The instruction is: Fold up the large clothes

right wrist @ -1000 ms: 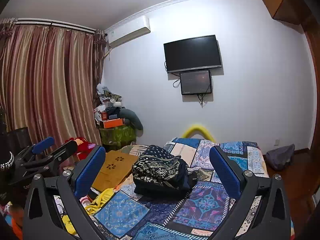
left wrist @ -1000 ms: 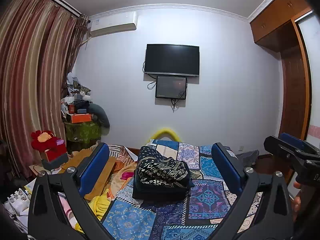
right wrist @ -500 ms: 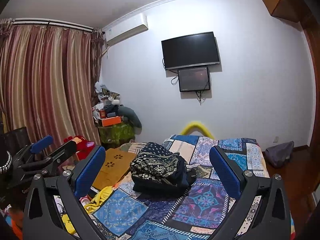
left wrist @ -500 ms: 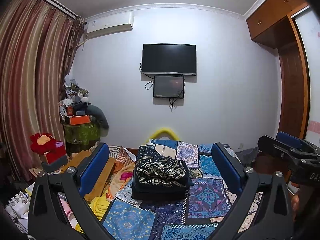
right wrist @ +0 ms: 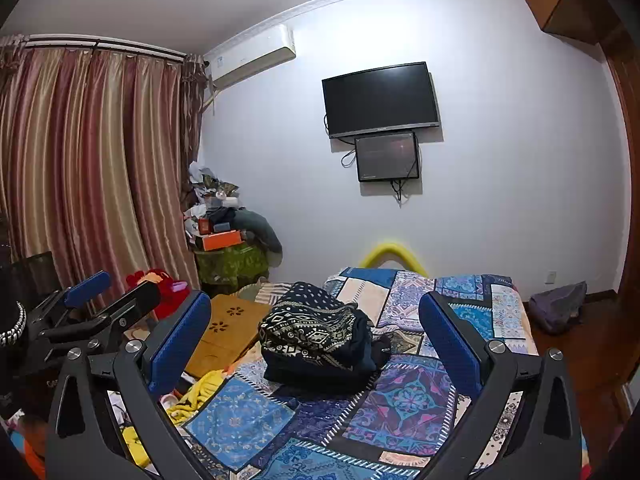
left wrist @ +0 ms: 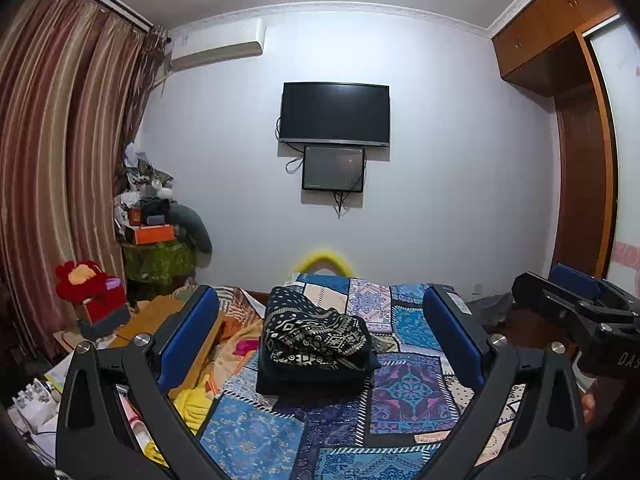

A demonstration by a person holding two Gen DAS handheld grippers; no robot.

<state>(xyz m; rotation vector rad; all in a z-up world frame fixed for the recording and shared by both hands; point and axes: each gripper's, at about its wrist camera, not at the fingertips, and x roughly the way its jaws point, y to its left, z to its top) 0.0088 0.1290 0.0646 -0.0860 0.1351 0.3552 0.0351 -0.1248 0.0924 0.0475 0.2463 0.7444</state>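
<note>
Left wrist view: left tongs spread wide, holding nothing, raised above the bed. Folded clothes lie stacked on the patchwork bedspread, mid-bed, patterned garment on top of dark ones. Right tongs show at the right edge; their state cannot be told here.

Right wrist view: right tongs spread wide, empty, above the bed. Clothes stack sits between the fingers in frame, well apart from them. Left tongs appear at left.
</note>
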